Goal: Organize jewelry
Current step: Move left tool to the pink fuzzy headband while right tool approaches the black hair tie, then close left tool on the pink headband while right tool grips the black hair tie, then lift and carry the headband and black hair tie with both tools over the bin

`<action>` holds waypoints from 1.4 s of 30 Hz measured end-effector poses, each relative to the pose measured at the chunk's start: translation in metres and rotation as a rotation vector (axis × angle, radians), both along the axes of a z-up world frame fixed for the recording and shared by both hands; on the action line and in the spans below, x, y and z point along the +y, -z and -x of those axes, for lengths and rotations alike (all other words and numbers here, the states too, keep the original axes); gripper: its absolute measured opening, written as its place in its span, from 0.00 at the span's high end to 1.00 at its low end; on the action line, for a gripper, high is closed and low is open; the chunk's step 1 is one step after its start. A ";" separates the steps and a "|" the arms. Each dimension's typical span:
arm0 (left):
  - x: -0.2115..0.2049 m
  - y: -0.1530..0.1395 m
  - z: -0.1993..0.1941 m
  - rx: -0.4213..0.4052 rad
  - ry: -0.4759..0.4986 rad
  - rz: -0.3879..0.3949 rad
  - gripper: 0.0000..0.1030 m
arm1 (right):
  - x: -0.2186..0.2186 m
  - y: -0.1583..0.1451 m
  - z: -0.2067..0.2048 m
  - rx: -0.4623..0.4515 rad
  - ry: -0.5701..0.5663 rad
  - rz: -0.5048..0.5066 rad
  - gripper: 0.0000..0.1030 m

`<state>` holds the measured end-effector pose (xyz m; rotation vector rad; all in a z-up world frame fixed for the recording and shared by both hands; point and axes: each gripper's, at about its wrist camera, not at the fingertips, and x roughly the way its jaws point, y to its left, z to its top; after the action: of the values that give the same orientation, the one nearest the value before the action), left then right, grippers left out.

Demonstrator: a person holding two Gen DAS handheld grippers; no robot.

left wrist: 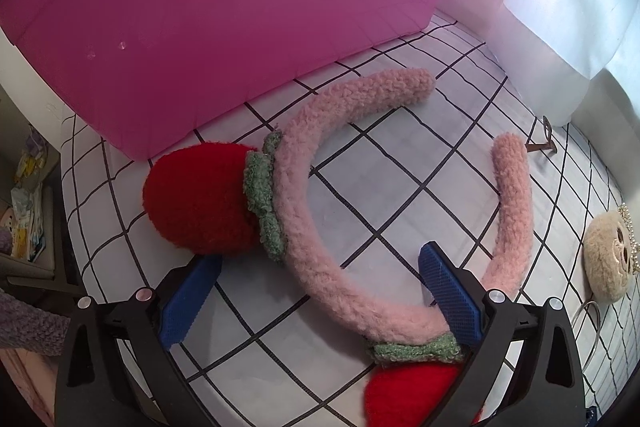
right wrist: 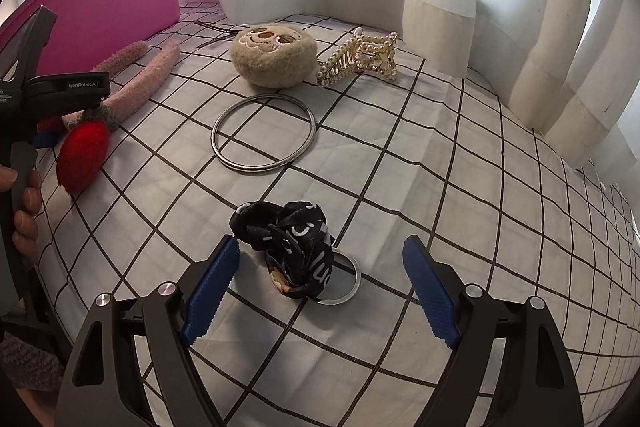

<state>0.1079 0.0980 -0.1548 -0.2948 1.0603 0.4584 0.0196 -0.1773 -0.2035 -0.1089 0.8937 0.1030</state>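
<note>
So your left claw point(left wrist: 320, 291) is spread wide, released, straddling the fuzzy pink headband point(left wrist: 320, 211) with red plush strawberries, lying beside the pink plastic bin point(left wrist: 224, 11). Your right claw point(right wrist: 320, 279) gapes unclenched around the black satin scrunchie point(right wrist: 292, 247) on checked fabric point(right wrist: 460, 187).

Fuzzy pink headband point(left wrist: 320, 187) with two red strawberry ears lying flat beside pink bin point(left wrist: 240, 7), beige plush clip point(right wrist: 274, 57), pearl gold claw clip point(right wrist: 360, 61), silver bangle point(right wrist: 264, 133), black scrunchie point(right wrist: 296, 251) on checked cloth
</note>
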 end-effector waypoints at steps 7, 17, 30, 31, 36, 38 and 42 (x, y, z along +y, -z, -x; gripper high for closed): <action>-0.002 0.001 0.002 -0.019 0.003 -0.004 0.06 | 0.002 0.000 -0.003 -0.021 -0.001 -0.005 0.23; -0.010 -0.009 0.015 -0.064 0.076 -0.026 0.47 | 0.017 -0.005 0.003 -0.036 -0.065 0.009 0.57; -0.005 -0.022 0.035 -0.082 0.148 -0.007 0.90 | -0.004 -0.020 0.007 -0.032 -0.031 -0.094 0.70; -0.005 -0.024 0.037 -0.086 0.155 -0.006 0.90 | -0.006 -0.023 0.008 -0.035 -0.028 -0.101 0.70; -0.008 -0.044 0.050 -0.116 0.202 -0.006 0.90 | -0.016 -0.038 0.010 -0.043 -0.016 -0.144 0.70; -0.010 -0.053 0.057 -0.127 0.221 -0.001 0.90 | -0.020 -0.045 0.011 -0.049 -0.013 -0.152 0.70; -0.016 -0.075 0.071 -0.153 0.264 -0.008 0.90 | -0.026 -0.061 0.018 -0.062 -0.013 -0.168 0.70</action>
<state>0.0371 0.0825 -0.0795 -0.1766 0.9318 0.1996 0.0020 -0.2036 -0.1421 0.0382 0.8195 0.1853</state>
